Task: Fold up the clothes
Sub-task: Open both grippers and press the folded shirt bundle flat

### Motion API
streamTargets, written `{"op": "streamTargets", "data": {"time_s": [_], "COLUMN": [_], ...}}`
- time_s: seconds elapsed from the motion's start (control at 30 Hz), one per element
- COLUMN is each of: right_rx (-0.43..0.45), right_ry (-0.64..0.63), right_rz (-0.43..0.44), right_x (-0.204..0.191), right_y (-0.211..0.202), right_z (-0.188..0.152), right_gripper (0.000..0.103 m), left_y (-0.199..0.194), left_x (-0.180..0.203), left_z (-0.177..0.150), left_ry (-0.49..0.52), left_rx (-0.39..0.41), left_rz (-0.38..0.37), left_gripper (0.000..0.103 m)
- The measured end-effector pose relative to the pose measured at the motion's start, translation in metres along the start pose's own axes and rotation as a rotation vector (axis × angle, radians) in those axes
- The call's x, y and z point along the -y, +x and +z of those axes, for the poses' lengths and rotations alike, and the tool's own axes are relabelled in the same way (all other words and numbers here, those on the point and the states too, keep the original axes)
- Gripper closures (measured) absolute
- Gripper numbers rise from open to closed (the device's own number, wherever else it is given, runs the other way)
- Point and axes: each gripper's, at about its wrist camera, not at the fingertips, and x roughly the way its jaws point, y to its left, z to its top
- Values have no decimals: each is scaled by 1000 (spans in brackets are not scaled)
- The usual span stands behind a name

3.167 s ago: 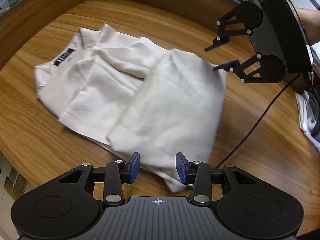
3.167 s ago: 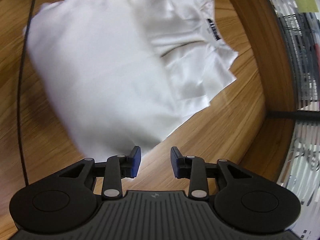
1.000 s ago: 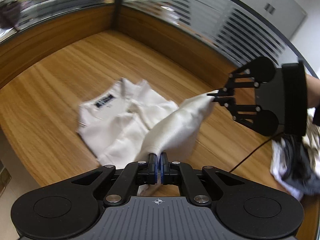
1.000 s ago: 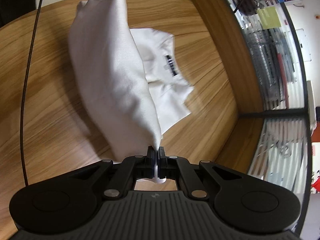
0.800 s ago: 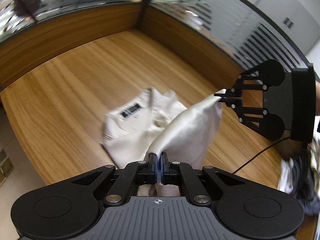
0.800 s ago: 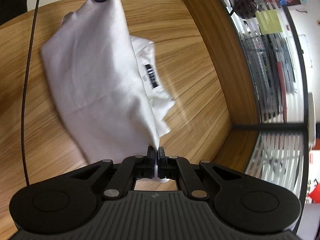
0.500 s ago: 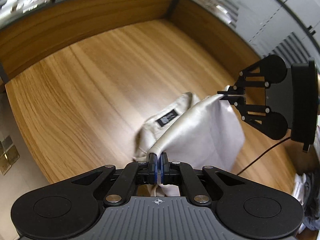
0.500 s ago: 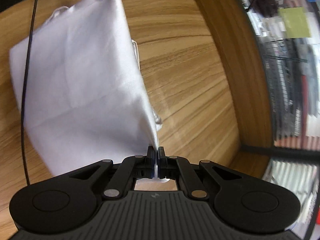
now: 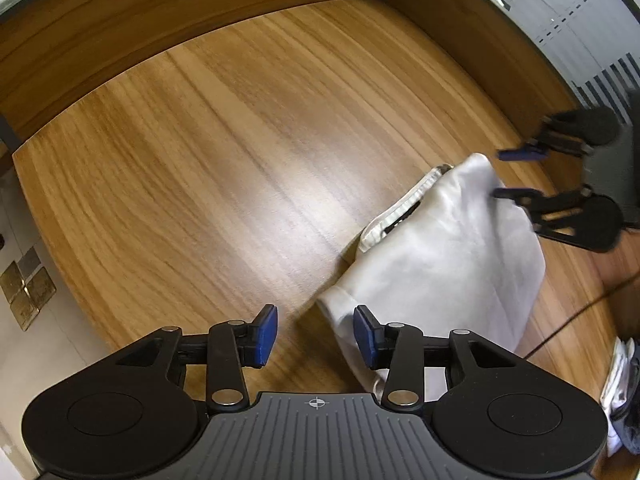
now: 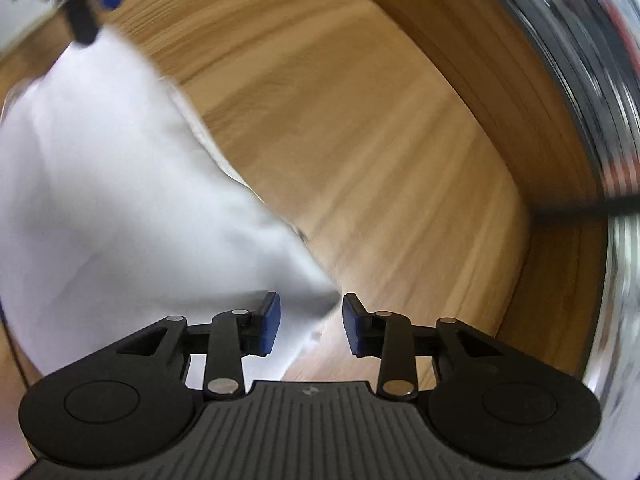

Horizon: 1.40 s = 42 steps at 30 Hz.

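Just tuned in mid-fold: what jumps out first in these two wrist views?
The white garment grabs the eye, lying in a folded heap on the wooden table at the right of the left wrist view. Both claws stand open: the left claw at the heap's near corner, the right claw over its other end. The right wrist view is motion-blurred, so fine detail there is hard to read.

free: bare table (image 9: 224,152) ahead and left of the left hand-held gripper (image 9: 316,334) | blocked: white garment (image 9: 448,256) ahead-right, touching its right finger | right hand-held gripper (image 9: 516,174) beyond garment, jaws apart | rim: wooden wall (image 9: 168,12) at far edge | right view: garment left, open wood right | black cable (image 9: 576,316) beside the garment
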Motion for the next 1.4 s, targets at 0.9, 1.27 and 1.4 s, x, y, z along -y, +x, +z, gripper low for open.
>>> {"op": "streamTargets", "data": {"time_s": [0.9,1.27,1.4], "right_rx": [31,-8,-29], "right_ry": [1271,1523,1655], "right_rz": [72,41,19], "right_x": [-43,-76,-110], "right_y": [-6,-13,-23], "right_z": [-140,-131,-124], "right_gripper": [58,69,69], "left_y": [44,67,77], "left_x": [40,28,39], "left_z": [-2,67,94], "left_ry": [97,320,457], "left_rx": [-93,-161,-174], "left_rz": [-69,-99,-124], "left_gripper": [88,90,90]}}
